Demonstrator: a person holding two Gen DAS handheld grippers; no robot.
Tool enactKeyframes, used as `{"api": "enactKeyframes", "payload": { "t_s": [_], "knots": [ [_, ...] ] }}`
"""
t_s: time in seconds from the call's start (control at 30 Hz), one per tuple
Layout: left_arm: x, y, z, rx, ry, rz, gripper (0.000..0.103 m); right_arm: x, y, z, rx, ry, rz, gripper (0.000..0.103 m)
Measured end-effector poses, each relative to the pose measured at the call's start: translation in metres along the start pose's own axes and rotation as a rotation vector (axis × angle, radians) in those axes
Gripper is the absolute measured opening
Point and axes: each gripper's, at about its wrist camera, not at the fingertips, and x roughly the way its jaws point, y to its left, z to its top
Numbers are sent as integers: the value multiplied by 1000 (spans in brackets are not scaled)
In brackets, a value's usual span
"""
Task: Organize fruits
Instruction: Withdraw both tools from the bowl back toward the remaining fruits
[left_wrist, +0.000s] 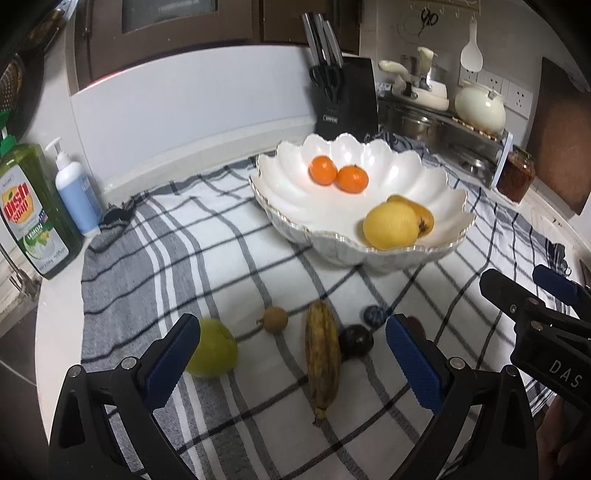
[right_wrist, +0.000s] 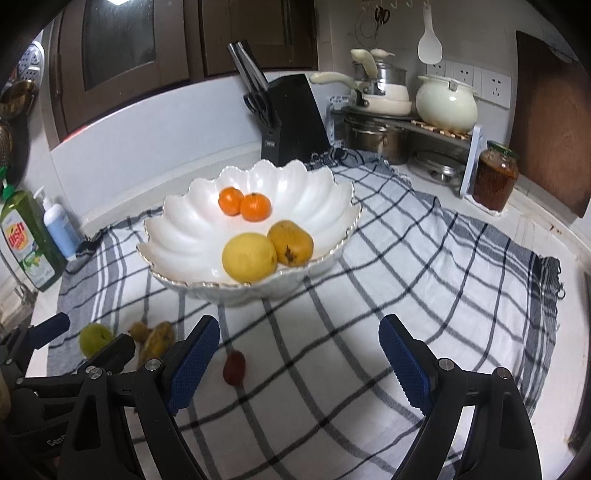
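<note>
A kitchen table under a checked cloth. The green bottle reads "dish" and "LEMON". The white bowl holds two oranges, a lemon and a pear. A banana lies before it. Both the left hand-held gripper and right hand-held gripper gape wide, empty.

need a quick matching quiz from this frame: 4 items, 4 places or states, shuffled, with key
Items:
1. lemon
2. banana
3. jam jar
4. left gripper

Places or states:
A. lying on the checked cloth, outside the bowl
B. jaws open, nothing between them
C. inside the white bowl
D. on the counter beside the pot rack

Pairs: 1-C, 2-A, 3-D, 4-B
</note>
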Motion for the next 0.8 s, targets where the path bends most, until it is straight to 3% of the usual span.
{"api": "enactKeyframes", "payload": {
  "t_s": [0.6,0.8],
  "knots": [
    [26,-1,-29,37,68,23,96,19,3,-25,-7,65,0,89],
    [35,-3,-32,45,94,6,83,24,1,-25,1,76,-2,89]
  ]
}}
